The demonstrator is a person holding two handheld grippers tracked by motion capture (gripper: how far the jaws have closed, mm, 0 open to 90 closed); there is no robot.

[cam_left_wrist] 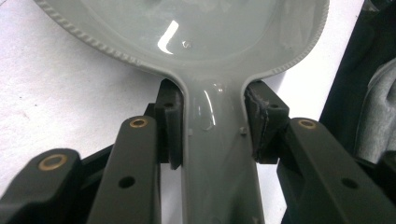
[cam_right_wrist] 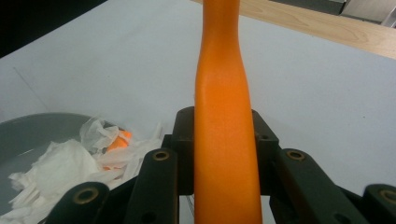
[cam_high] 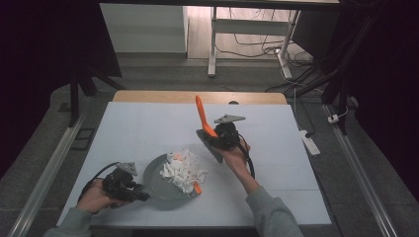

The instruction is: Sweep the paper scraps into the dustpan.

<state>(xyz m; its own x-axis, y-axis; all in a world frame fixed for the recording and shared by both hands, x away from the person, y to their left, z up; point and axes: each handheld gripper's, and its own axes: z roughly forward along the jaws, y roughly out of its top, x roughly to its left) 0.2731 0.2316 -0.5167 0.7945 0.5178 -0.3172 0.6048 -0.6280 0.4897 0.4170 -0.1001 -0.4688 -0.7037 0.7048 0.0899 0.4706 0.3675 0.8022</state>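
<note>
Fingers of the left gripper clamp the grey dustpan handle at lower left, right gripper grips the orange-handled brush mid-frame; paper scraps mostly gathered, some overhanging the rim.

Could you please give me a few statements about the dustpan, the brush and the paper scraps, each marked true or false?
1. The left gripper is shut on the grey dustpan's handle. True.
2. The right gripper is open and holds nothing. False: it is shut on the orange brush handle.
3. White paper scraps lie piled at the dustpan's mouth. True.
4. The brush handle lies flat on the table. False: it points up and away from the person.
5. The scraps are all black. False: they are white, with some orange among them.
</note>
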